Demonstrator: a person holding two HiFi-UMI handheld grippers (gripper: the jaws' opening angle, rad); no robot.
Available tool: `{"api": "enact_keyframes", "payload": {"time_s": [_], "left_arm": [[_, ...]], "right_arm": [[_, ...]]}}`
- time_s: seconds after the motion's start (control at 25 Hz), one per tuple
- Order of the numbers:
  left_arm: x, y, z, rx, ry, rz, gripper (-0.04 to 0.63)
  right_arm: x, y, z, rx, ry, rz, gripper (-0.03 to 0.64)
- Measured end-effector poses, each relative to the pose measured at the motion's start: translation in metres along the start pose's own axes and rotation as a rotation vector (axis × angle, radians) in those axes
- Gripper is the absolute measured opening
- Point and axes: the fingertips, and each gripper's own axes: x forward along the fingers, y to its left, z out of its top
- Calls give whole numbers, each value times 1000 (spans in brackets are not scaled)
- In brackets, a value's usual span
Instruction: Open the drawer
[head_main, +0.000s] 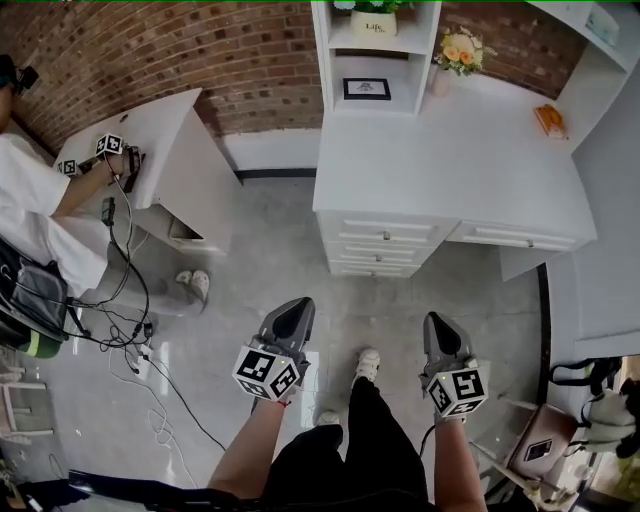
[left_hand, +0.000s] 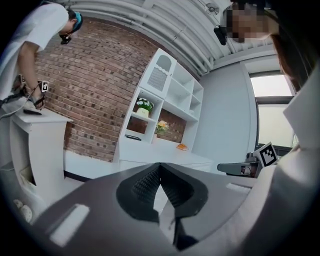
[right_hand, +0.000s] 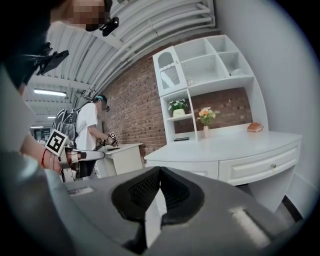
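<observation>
A white desk (head_main: 450, 170) stands against the brick wall, with a stack of closed drawers (head_main: 385, 240) in its front and a wider closed drawer (head_main: 515, 237) to the right. In the right gripper view that wider drawer (right_hand: 262, 167) shows its small knob. My left gripper (head_main: 299, 304) hangs over the floor well short of the drawer stack, its jaws shut and empty, tips meeting (left_hand: 159, 165). My right gripper (head_main: 434, 320) hangs beside it, also short of the desk, shut with nothing held (right_hand: 160, 169).
A white shelf unit (head_main: 375, 50) with a flower vase (head_main: 455, 55) and an orange object (head_main: 550, 120) sit on the desk. A second white desk (head_main: 165, 150) stands at the left, where another person (head_main: 30, 190) works with grippers. Cables (head_main: 140, 340) lie on the floor.
</observation>
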Motion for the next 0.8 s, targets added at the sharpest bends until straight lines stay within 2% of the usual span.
{"api": "enact_keyframes", "payload": {"time_s": [0.4, 0.8], "left_arm": [[71, 32, -28, -29, 61, 38, 3], [121, 54, -81, -61, 123, 70, 3]], "right_arm": [[83, -40, -31, 35, 100, 59, 3], [147, -65, -77, 41, 193, 110, 3]]}}
